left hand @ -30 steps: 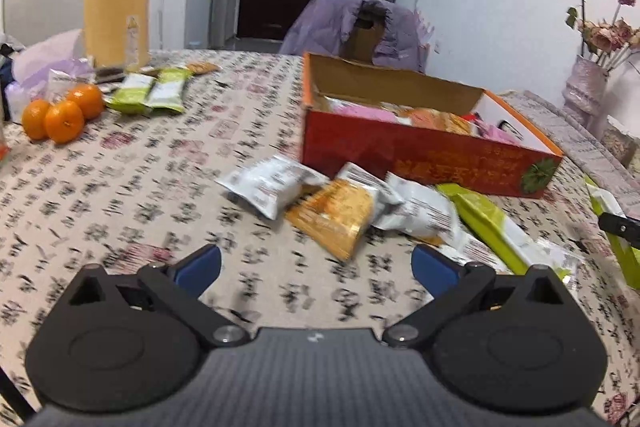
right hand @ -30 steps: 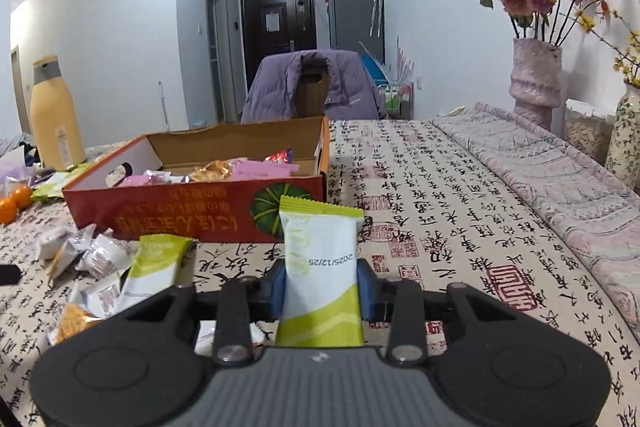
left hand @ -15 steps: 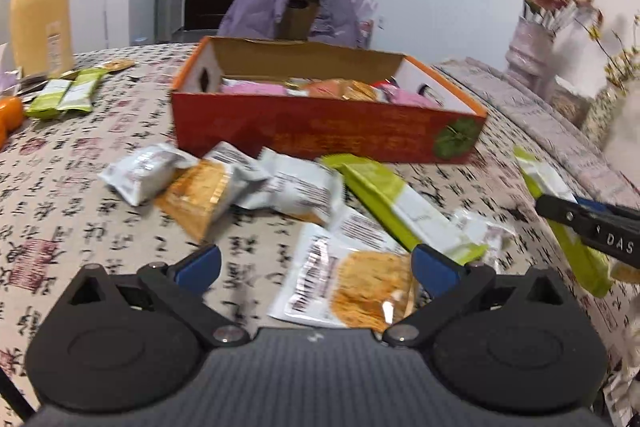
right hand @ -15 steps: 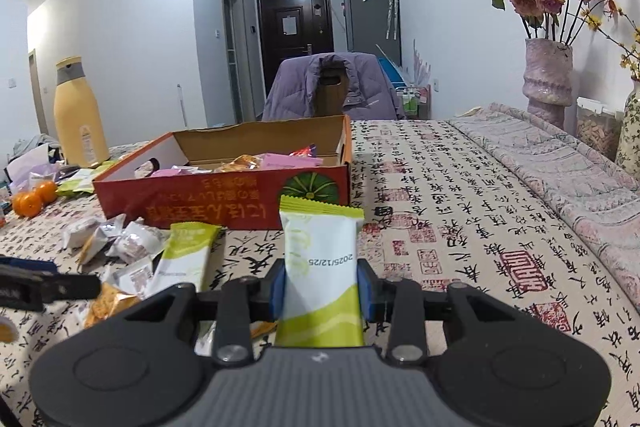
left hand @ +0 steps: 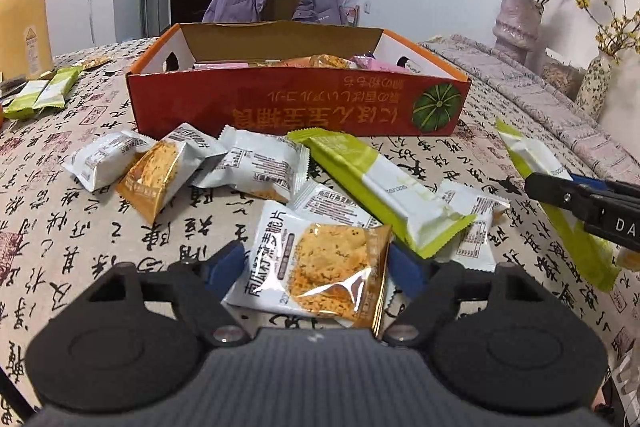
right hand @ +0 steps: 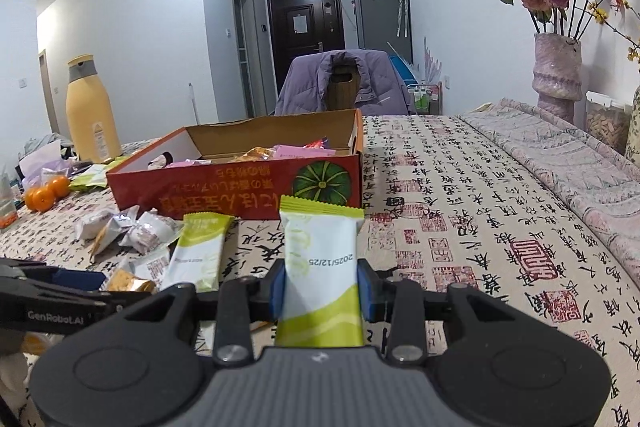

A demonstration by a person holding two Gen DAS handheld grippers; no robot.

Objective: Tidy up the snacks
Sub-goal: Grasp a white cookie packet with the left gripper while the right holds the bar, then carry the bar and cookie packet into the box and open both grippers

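A white-and-orange cracker packet (left hand: 320, 263) on the table (left hand: 72, 211) is bracketed by the just-closing, not yet pressing left claw (left hand: 318, 265), while a green-and-white bar (right hand: 320, 267) is clamped upright in the right claw (right hand: 322, 289).

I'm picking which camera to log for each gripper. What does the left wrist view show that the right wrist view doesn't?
Only the left wrist view: the left gripper straddling a cracker packet, its fingers just closing, not yet pressing.
Only the right wrist view: the right gripper shut on a green-and-white bar, plus oranges.
Both: the red box, scattered packets, the yellow bottle, the flower vase.
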